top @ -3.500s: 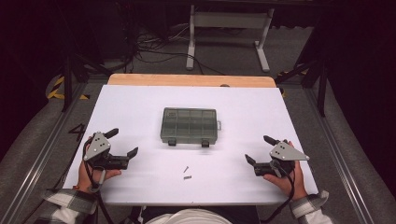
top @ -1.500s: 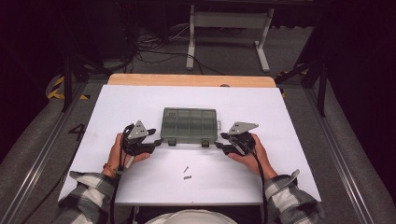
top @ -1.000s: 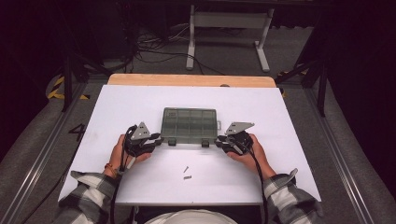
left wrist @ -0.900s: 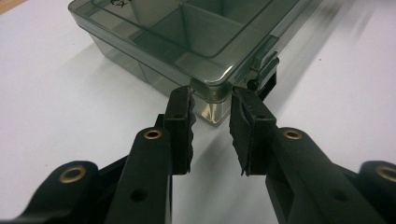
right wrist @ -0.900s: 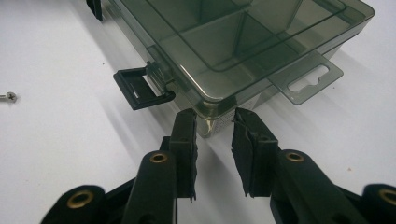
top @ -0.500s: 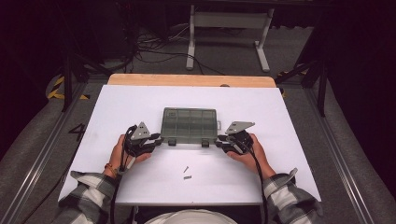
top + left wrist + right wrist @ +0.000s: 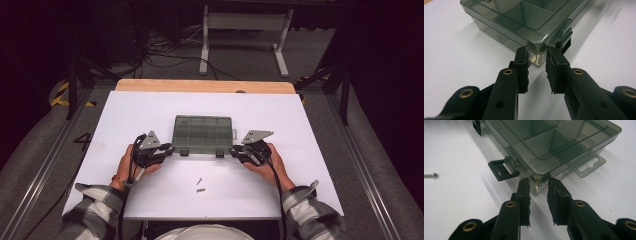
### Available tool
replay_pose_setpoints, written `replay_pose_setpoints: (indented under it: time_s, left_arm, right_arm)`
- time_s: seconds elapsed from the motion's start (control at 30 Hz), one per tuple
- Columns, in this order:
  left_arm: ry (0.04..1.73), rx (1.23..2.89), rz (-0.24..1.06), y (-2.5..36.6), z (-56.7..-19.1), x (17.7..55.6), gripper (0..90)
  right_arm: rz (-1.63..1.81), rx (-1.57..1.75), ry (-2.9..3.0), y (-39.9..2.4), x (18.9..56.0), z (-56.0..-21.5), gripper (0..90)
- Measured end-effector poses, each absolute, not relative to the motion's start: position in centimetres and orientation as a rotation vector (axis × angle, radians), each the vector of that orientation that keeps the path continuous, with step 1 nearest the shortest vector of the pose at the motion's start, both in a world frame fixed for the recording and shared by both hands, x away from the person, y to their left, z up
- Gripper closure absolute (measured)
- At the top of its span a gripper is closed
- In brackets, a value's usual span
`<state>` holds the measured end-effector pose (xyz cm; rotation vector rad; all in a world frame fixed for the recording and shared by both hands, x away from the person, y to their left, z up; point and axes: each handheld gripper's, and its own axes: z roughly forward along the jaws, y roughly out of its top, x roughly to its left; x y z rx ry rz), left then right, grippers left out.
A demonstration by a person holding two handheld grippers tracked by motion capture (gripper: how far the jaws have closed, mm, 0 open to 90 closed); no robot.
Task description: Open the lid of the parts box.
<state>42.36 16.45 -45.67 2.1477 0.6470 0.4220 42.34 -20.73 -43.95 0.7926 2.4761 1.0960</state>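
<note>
The compartment box (image 7: 203,135), smoke-grey and translucent with its lid down, lies flat near the middle of the white table (image 7: 125,115). The left gripper (image 7: 167,149) sits at the box's near left corner; the right gripper (image 7: 235,150) sits at its near right corner.

In the left gripper view, the rounded corner of the box (image 7: 536,50) stands between the two jaw tips. The jaws are narrowed to a small gap and have just been closing. Their tips touch or nearly touch the corner on each side; a firm clamp cannot be confirmed.

In the right gripper view, the opposite corner (image 7: 537,183) likewise lies between the tips. These jaws are also narrowed, have just been closing, and meet the corner at their very ends. A black latch (image 7: 502,171) hangs open just left of that corner. A hang tab (image 7: 586,163) projects from the box's end.

Two small screws (image 7: 200,185) lie on the table nearer the person, apart from the box.
</note>
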Motion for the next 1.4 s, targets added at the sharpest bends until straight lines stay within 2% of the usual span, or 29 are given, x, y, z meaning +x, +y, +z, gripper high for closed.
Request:
replay_pose_setpoints:
  time_s: [0.2,0.5,0.8,1.1,1.2,1.23,1.27,1.4]
  left_arm:
    - [0.642,2.14,0.413,16.7,-45.5,42.2,77.7]
    - [0.631,2.146,0.421,16.8,-45.4,42.1,89.4]
    - [0.634,2.148,0.437,16.8,-45.4,42.2,89.8]
    - [0.638,2.11,0.47,16.9,-45.1,42.2,78.4]
    - [0.645,2.093,0.487,16.9,-44.9,42.3,72.0]
    - [0.643,2.088,0.491,17.0,-44.7,42.4,70.8]
    - [0.647,2.085,0.507,16.9,-44.6,42.4,65.6]
    - [0.638,2.076,0.532,16.5,-44.1,43.0,59.2]
  right_arm:
    - [1.11,0.793,2.474,-20.8,42.3,-43.8,77.4]
    - [1.089,0.792,2.457,-21.0,42.1,-43.7,89.4]
    - [1.107,0.773,2.421,-21.1,42.0,-43.4,90.0]
    - [1.103,0.743,2.38,-21.0,41.9,-43.1,86.7]
    - [1.102,0.738,2.349,-21.1,41.8,-43.0,79.2]
    - [1.101,0.734,2.342,-21.0,41.8,-43.0,75.0]
    - [1.084,0.717,2.318,-21.0,41.8,-42.9,66.3]
    - [1.068,0.658,2.283,-20.8,41.8,-42.5,66.0]
